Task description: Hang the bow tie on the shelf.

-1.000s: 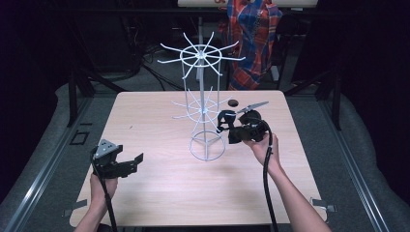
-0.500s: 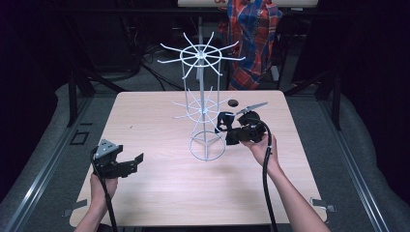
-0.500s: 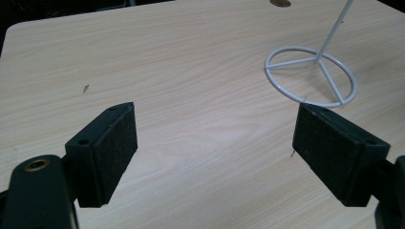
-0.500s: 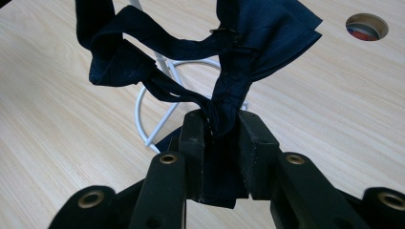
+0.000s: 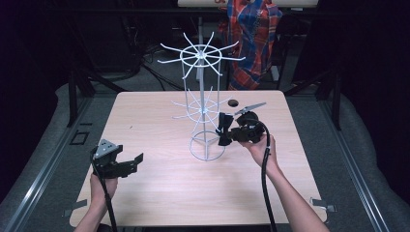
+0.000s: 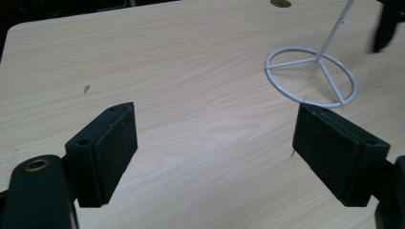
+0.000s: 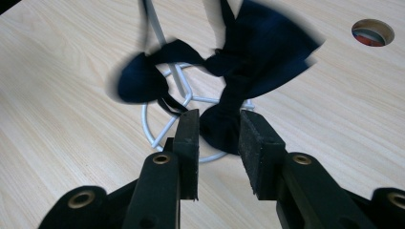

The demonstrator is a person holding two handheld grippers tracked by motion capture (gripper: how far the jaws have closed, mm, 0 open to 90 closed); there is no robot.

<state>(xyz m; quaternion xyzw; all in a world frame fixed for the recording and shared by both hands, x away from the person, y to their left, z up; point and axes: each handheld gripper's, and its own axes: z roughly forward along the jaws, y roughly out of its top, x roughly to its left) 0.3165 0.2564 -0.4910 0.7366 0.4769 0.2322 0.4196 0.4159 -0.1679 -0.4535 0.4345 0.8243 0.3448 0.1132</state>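
The right hand-held gripper (image 7: 217,129) has just been opening, its jaws narrowly parted around a dark bow (image 7: 229,71) hanging by the white rack (image 5: 203,104). The left hand-held gripper (image 6: 215,152) gapes wide and empty over the tabletop (image 6: 191,71).

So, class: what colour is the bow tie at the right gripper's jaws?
Dark navy blue; the bow tie shows best in the right gripper view.

Wire rack (image 5: 205,113) stands mid-table (image 5: 145,193), base ring toward far half. My right gripper (image 5: 223,129) just right of rack, above its base ring, bow tie (image 7: 229,71) hanging between my jaws, against rack's post. My left gripper (image 5: 126,163) near front-left corner, well apart from rack. Table hole (image 5: 233,103) behind right gripper.
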